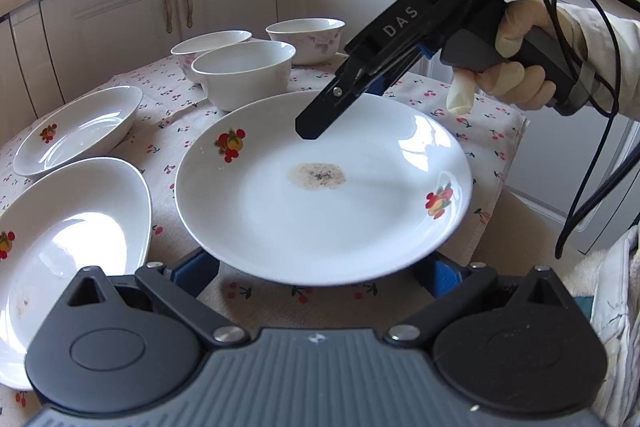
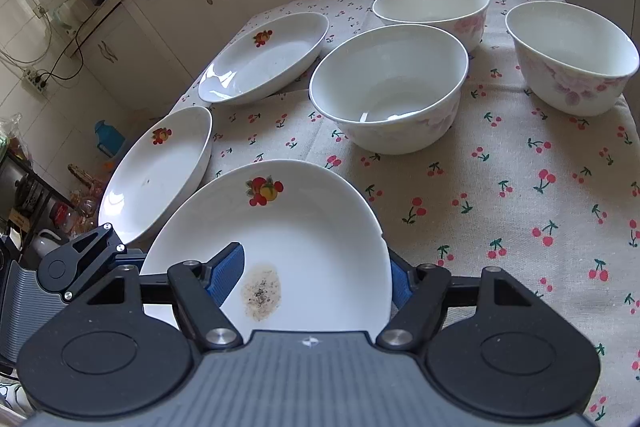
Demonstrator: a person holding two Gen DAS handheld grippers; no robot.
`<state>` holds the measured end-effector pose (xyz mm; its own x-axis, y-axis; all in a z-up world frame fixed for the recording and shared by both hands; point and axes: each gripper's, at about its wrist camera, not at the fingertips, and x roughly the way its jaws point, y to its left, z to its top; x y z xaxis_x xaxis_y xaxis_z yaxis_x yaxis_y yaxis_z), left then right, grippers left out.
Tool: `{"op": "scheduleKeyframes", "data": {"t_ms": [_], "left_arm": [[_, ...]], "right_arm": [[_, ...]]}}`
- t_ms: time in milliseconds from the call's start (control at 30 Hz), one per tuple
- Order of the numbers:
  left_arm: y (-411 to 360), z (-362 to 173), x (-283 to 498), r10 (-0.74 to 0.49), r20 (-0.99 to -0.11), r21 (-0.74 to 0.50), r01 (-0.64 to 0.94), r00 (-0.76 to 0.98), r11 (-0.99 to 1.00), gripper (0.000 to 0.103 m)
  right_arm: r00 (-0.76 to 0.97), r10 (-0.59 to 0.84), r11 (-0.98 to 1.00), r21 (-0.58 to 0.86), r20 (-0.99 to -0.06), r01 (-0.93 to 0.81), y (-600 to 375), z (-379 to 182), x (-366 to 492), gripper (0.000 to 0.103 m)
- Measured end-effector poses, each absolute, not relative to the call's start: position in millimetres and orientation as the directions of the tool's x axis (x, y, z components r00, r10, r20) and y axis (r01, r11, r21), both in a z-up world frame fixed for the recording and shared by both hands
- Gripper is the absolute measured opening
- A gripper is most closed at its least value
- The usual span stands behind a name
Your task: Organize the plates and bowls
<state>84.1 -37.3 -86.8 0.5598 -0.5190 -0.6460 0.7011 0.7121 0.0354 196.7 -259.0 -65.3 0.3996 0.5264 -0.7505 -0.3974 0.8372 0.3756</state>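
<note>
A black claw (image 1: 316, 123) marked "DAS", blue pads, black cable, pale glove (image 1: 516, 67), white sleeve (image 1: 608, 63).

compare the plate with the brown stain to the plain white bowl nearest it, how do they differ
The stained plate is wide and shallow; the plain bowl is narrow, deep and steep-walled. The stained plate carries red fruit prints and a brown patch in its middle; the plain bowl's inside looks clean and unmarked. The stained plate sits between the right gripper's blue pads; the plain bowl stands free on the cherry tablecloth. Both are glossy white and sit upright.
</note>
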Motion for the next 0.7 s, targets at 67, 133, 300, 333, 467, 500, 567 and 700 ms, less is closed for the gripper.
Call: {"op": "scheduleKeyframes", "data": {"t_ms": [67,133,300,333,467,500,567,700], "left_arm": [[-37.5,-86.8,84.3,-0.520,-0.647,0.035,0.703,0.558,0.711,0.103],[-37.5,-86.6,84.8,-0.521,-0.648,0.035,0.705,0.555,0.708,0.103],[-36.6,-85.8,85.2,-0.522,-0.650,0.034,0.708,0.552,0.706,0.102],[-36.6,-85.5,85.4,-0.522,-0.650,0.034,0.707,0.552,0.706,0.102],[-36.1,-83.4,85.3,-0.524,-0.648,0.035,0.709,0.553,0.704,0.102],[-35.9,-83.0,85.4,-0.524,-0.648,0.036,0.710,0.552,0.704,0.102],[-35.8,-82.3,85.2,-0.524,-0.649,0.037,0.711,0.552,0.702,0.102],[-34.6,-79.3,85.0,-0.528,-0.646,0.034,0.712,0.551,0.701,0.102]], "right_arm": [[0.398,0.521,0.839,0.369,-0.755,-0.400,-257.8,-64.6,196.5,0.078],[0.398,0.517,0.841,0.362,-0.758,-0.402,-256.7,-64.6,197.2,0.078],[0.400,0.508,0.846,0.353,-0.763,-0.400,-255.1,-64.5,197.2,0.078],[0.401,0.506,0.847,0.352,-0.764,-0.399,-254.8,-64.4,196.9,0.078],[0.406,0.499,0.852,0.347,-0.766,-0.393,-254.1,-64.0,196.3,0.078],[0.409,0.497,0.853,0.344,-0.765,-0.393,-254.1,-63.6,195.8,0.078],[0.413,0.496,0.853,0.338,-0.764,-0.398,-254.0,-62.3,194.6,0.078],[0.420,0.494,0.854,0.334,-0.761,-0.400,-253.7,-57.6,192.4,0.078]]}}
